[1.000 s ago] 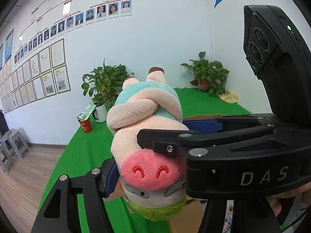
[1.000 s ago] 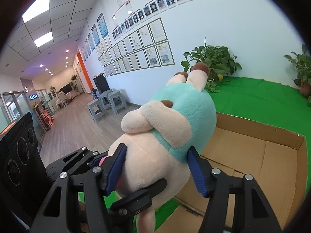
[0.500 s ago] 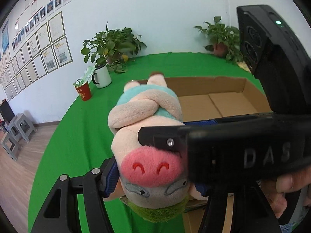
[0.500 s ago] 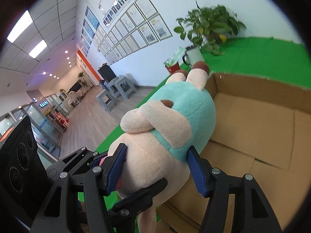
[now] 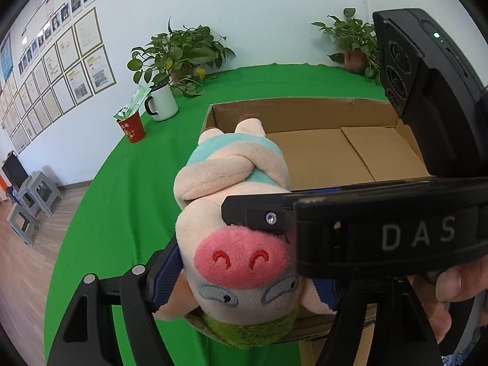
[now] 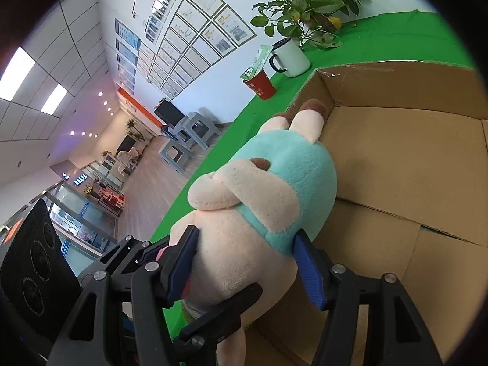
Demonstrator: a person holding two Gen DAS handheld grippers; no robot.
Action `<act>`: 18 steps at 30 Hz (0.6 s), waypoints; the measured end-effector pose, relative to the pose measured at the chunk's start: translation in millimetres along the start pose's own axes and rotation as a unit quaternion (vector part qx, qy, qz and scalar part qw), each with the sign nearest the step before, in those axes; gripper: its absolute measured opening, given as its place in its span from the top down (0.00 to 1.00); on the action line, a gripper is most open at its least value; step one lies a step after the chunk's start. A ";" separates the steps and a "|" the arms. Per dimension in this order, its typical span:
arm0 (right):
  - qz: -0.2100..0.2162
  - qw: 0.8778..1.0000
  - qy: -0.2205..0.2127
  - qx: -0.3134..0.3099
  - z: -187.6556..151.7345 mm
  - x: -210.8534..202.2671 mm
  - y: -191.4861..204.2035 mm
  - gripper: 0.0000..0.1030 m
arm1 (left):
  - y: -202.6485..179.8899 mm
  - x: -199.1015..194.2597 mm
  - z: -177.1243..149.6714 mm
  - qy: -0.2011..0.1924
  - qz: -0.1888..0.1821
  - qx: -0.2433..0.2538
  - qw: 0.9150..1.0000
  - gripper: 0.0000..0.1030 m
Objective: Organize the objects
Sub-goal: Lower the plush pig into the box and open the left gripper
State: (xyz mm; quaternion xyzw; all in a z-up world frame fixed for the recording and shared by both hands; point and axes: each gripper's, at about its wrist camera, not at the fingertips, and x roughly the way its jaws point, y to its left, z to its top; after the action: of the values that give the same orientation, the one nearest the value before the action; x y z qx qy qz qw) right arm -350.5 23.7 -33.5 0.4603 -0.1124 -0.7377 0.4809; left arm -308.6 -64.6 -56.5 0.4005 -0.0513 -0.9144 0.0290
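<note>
Toy pig (image 5: 241,228) | clamped by left tool (image 5: 244,277) and right tool (image 6: 247,262) | lowered from mid-air to box (image 6: 411,164) corner | release next

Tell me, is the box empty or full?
Empty, as far as shows. The box floor is bare cardboard; the pig is held above its edge, and the near corner is hidden.

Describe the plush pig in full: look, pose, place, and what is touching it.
The plush pig is soft pale-pink fabric with a pink snout, teal shirt, brown-tipped feet and green fuzz at its head. It hangs head-toward-camera, feet pointing into the open cardboard box. The left gripper and right gripper both clamp its head end with blue pads.
</note>
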 end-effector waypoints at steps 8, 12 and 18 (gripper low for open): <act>-0.031 0.999 0.013 0.018 -9.3 10.5 -10.9 0.41 | 3.2 -20.1 -8.4 -0.015 -0.005 -0.002 1.000 0.27; -0.033 0.999 0.012 0.028 -8.7 10.3 -10.9 0.39 | 5.9 -9.4 -12.0 0.004 0.000 0.001 1.000 0.27; -0.021 0.998 0.018 0.062 -5.9 10.3 -16.0 0.19 | 19.7 -3.9 -15.4 0.009 -0.023 -0.023 0.999 0.29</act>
State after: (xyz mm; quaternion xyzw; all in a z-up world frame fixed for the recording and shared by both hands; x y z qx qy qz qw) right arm -356.8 25.2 -52.4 0.5046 -0.1398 -0.7308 0.4379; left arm -294.4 -84.8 -61.7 0.4090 -0.0204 -0.9122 0.0175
